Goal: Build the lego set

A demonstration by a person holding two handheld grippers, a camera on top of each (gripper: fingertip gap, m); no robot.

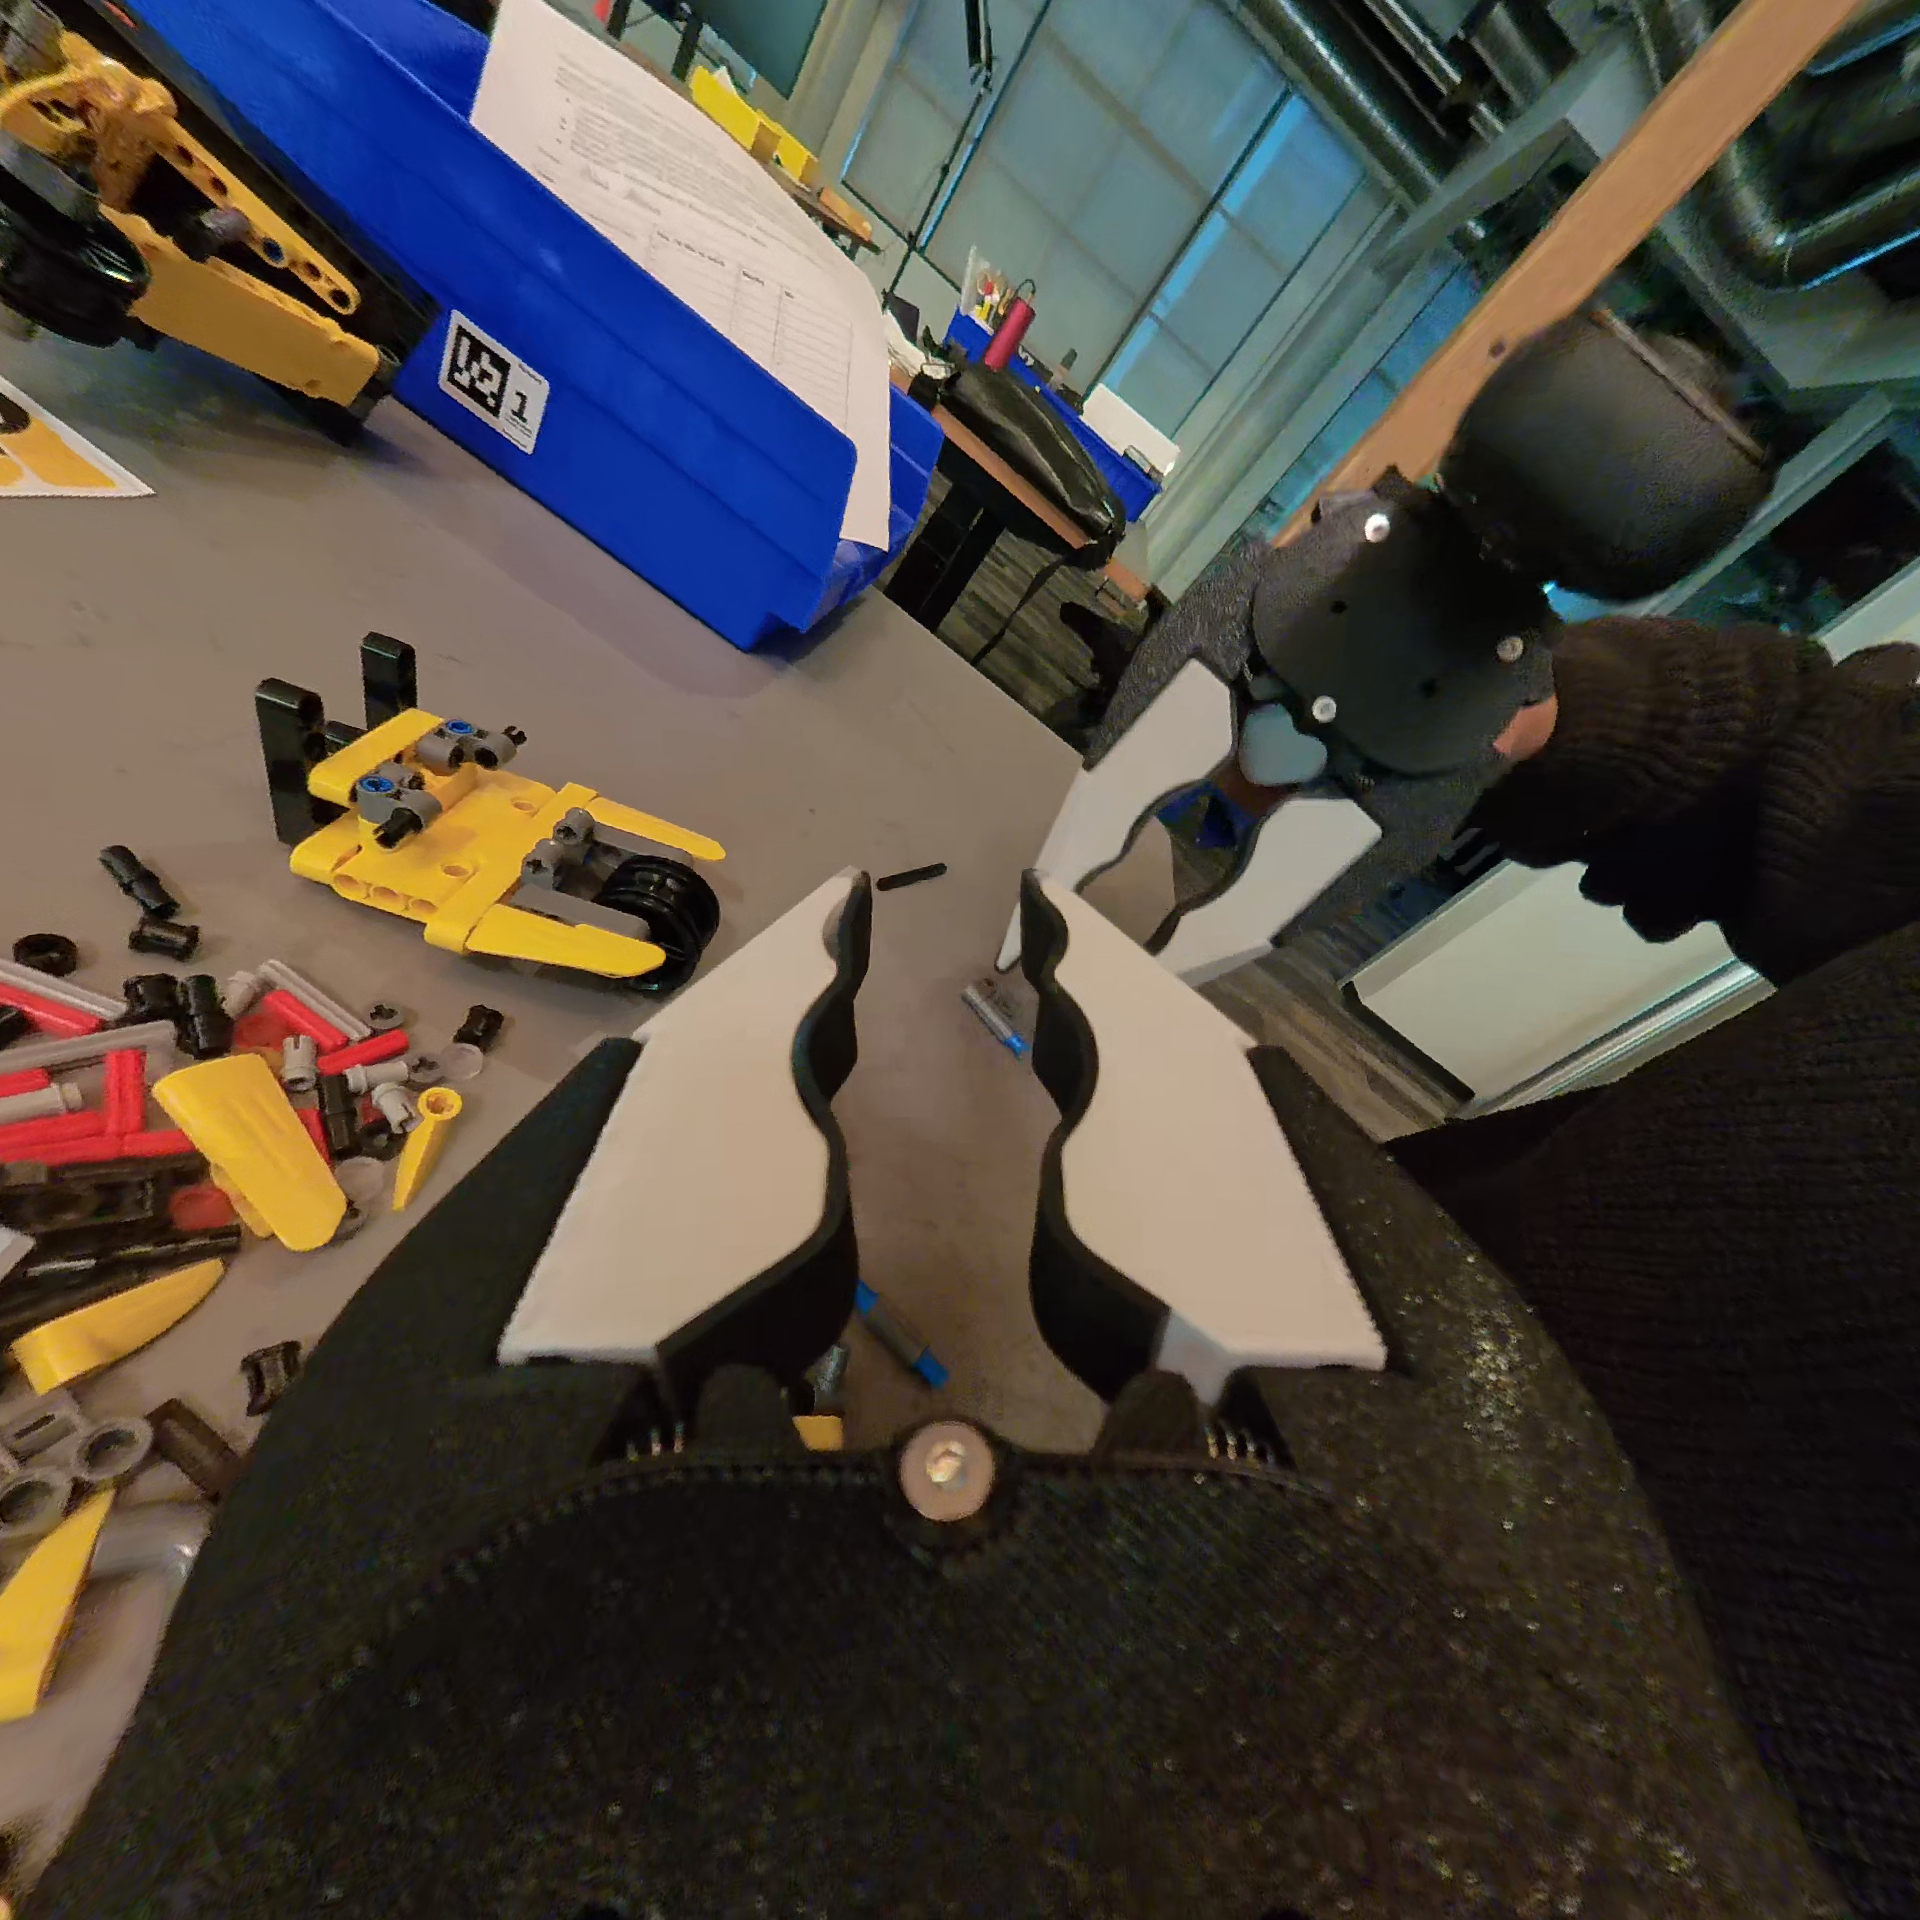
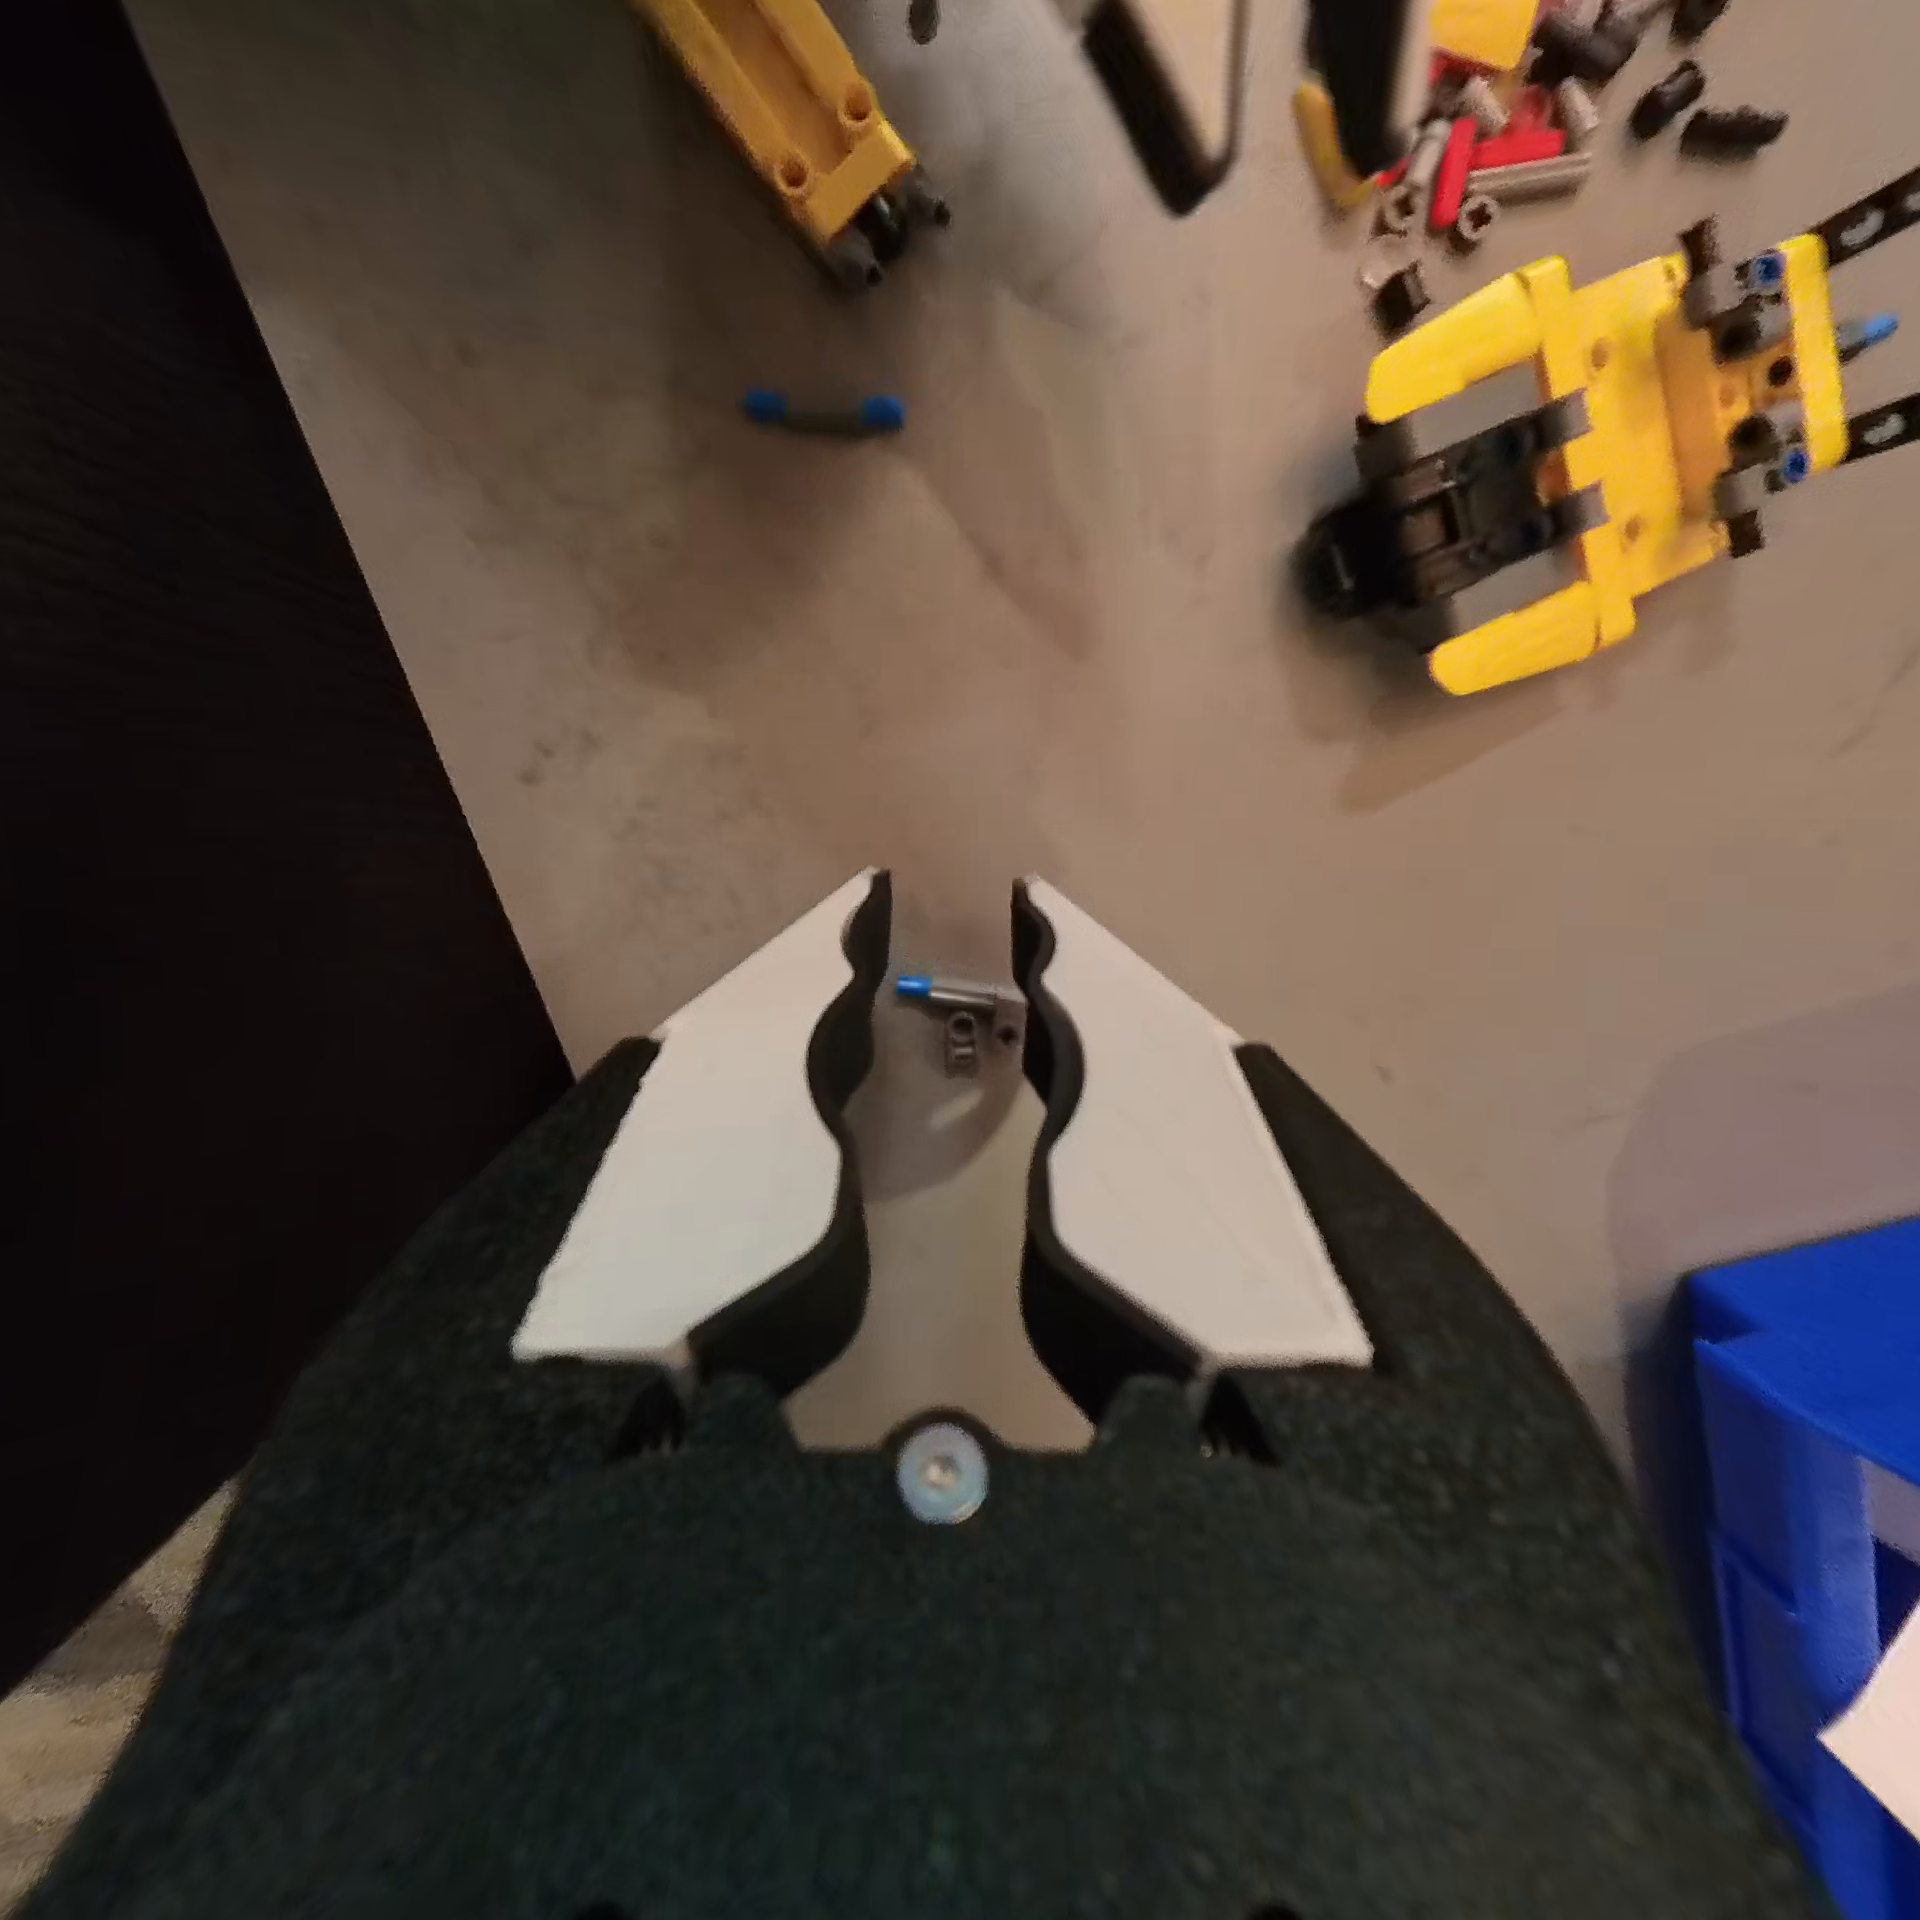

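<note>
My left gripper (image 1: 943, 894) is open and empty, low over the grey table (image 1: 644, 727). A small grey connector with a blue pin (image 1: 995, 1013) lies on the table just under its right finger, and another blue-tipped pin (image 1: 902, 1338) lies near its base. My right gripper (image 2: 951, 894) is open and points down at the table. The grey connector with the blue pin (image 2: 961, 1013) lies between its fingers, close to the right pad. The right gripper also shows in the left wrist view (image 1: 1148, 925), held by a black-gloved hand (image 1: 1683, 790).
A yellow and black brick assembly with a tyre (image 1: 488, 831) (image 2: 1590, 468) lies nearby. Loose red, grey, black and yellow pieces (image 1: 156, 1122) (image 2: 1486, 125) lie in a pile. A blue bin (image 1: 623, 364) (image 2: 1808, 1507) carries a paper sheet. A blue-ended pin (image 2: 824, 410) and a yellow beam (image 2: 790, 114) lie near the table edge. One gripper's finger ends stand about 10 cm off the other's.
</note>
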